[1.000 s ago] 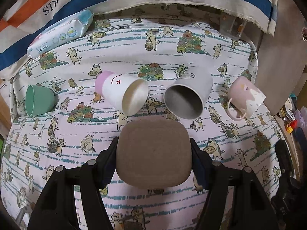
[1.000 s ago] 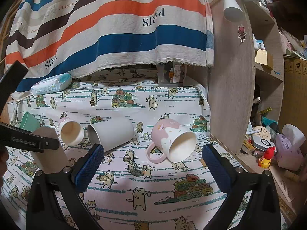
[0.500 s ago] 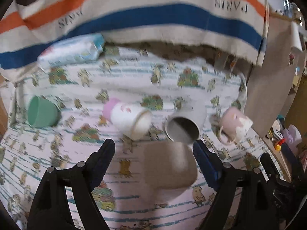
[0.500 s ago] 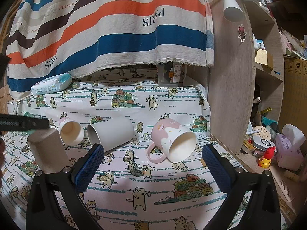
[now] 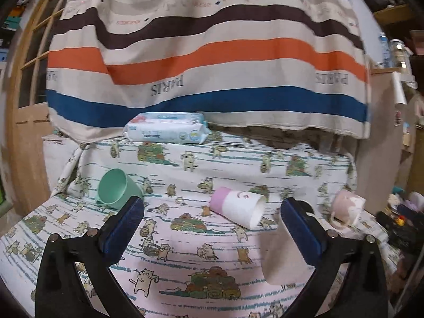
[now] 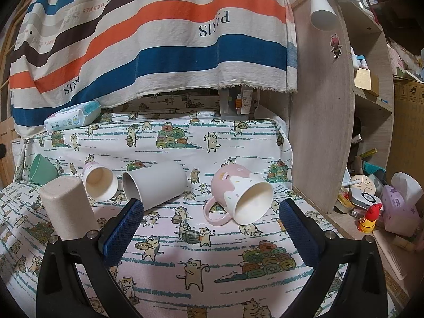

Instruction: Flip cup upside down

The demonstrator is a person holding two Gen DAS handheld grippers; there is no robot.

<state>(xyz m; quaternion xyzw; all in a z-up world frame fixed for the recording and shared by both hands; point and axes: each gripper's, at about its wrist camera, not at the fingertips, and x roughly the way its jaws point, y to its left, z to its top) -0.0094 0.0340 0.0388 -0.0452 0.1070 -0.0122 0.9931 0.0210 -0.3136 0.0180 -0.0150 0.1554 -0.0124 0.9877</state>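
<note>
The beige square-bottomed plastic cup (image 6: 67, 209) stood upside down on the cat-print cloth of the table (image 6: 212, 251), just left of the white cup with the pink base (image 6: 99, 182), which lay on its side. The left claw (image 5: 212, 228) was spread wide, gripping nothing. The right claw (image 6: 210, 225) also gaped empty, facing the tipped pink mug (image 6: 241, 194).

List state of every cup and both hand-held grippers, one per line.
Beige square-sided plastic cup: upside down, standing on the cloth, released.
Green plastic cup: on its side.
White paper cup with pink base: on its side.
Grey cylindrical mug: on its side.
Pink-and-white ceramic mug: on its side, handle on the cloth.
Left hand-held gripper: open, empty.
Right hand-held gripper: open, empty.
</note>
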